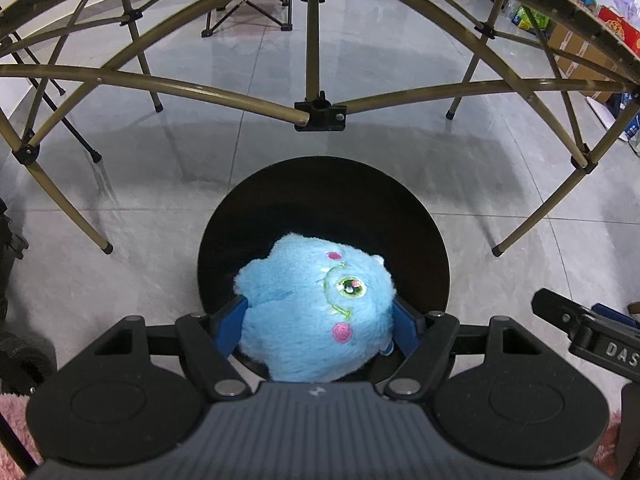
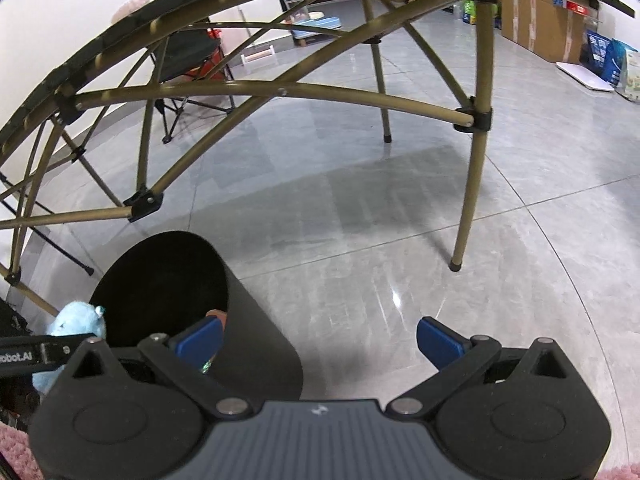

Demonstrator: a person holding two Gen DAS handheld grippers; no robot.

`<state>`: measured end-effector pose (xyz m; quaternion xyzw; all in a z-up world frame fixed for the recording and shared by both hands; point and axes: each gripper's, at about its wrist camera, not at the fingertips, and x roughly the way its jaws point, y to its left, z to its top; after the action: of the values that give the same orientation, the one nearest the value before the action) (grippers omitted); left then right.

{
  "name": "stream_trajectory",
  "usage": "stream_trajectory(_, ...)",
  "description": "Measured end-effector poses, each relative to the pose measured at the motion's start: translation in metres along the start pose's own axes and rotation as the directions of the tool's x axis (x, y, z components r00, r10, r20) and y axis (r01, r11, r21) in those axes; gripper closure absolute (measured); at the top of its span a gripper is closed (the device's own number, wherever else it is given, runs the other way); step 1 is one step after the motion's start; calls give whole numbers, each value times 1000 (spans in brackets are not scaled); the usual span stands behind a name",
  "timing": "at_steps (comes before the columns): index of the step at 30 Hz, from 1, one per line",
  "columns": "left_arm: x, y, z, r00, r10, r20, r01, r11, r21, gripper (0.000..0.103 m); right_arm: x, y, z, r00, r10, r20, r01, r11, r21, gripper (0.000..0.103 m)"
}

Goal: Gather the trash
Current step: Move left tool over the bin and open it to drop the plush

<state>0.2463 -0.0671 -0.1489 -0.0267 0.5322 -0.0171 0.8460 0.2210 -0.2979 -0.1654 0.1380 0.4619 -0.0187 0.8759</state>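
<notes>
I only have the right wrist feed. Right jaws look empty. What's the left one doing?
Observer: The left gripper is shut on a blue plush toy, held over the mouth of the black bin.
Operator: Any face on the toy? I see only a blue edge.
Observer: Yes, a green embroidered eye and pink spots on the fur.
Operator: Anything in the bin on your side?
Observer: From the left wrist its inside is just dark; the toy covers the near part.
</notes>
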Motion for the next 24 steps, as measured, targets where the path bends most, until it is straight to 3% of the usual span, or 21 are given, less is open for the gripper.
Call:
stream_trajectory(15, 17, -10, 5, 999, 16, -42, -16, 1000, -8, 28, -2, -15, -1, 1000, -23, 6, 23, 999, 40, 0)
stream_trajectory(18, 16, -10, 5, 999, 27, -37, -27, 1000, -5, 21, -2, -15, 0, 1000, -24, 6, 24, 999, 40, 0)
stream_trajectory(20, 15, -10, 6, 999, 21, -35, -21, 1000, -16, 11, -1, -15, 0, 1000, -24, 6, 24, 999, 41, 0)
stream_trajectory(21, 14, -9, 6, 999, 18, -35, -19, 1000, -25, 2, -1, -15, 0, 1000, -24, 6, 24, 999, 41, 0)
stream_trajectory(24, 13, -5, 6, 999, 16, -42, -18, 999, -50, 0, -2, -15, 0, 1000, -25, 5, 25, 999, 41, 0)
